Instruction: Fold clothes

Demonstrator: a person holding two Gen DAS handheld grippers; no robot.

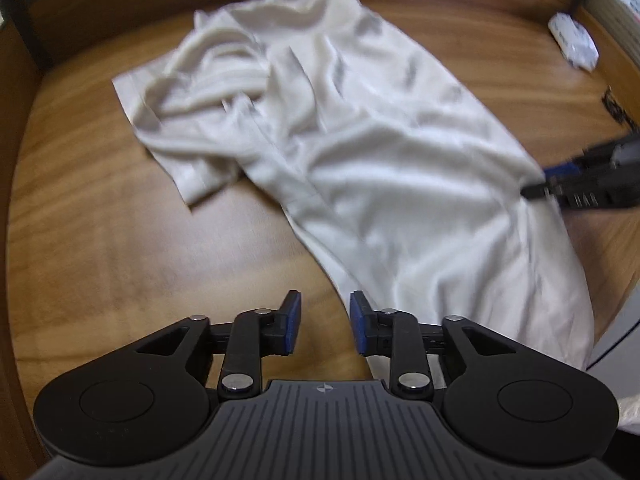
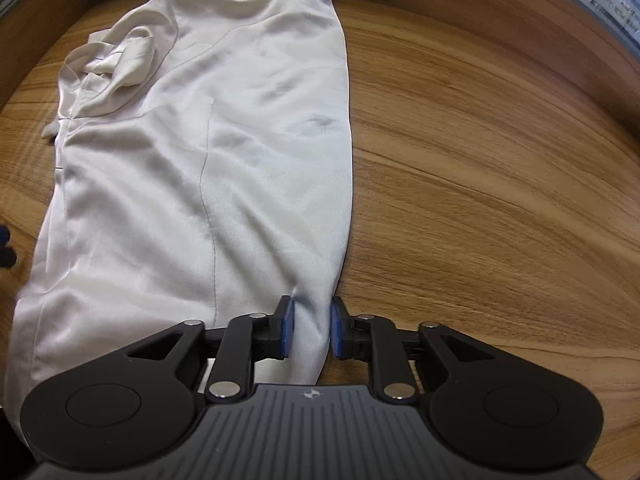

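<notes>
A pale cream shirt [image 2: 208, 152] of smooth, faintly glossy cloth lies long and rumpled on the desk [image 2: 480, 160], whose wood-grain top is warm brown with dark streaks. Its far end is bunched into soft rolled folds. The right tongs [image 2: 312, 328], black with blue pads, have a pinched ridge of the shirt's near edge between their narrow jaws. The left tongs [image 1: 325, 326] stand wide and empty over bare wood, just beside the hem. A small white object [image 1: 574, 42] sits far off.

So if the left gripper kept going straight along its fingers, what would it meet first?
Probably the white garment: its near edge lies just ahead of the open left gripper, over the wooden table. Depth is unclear.
</notes>
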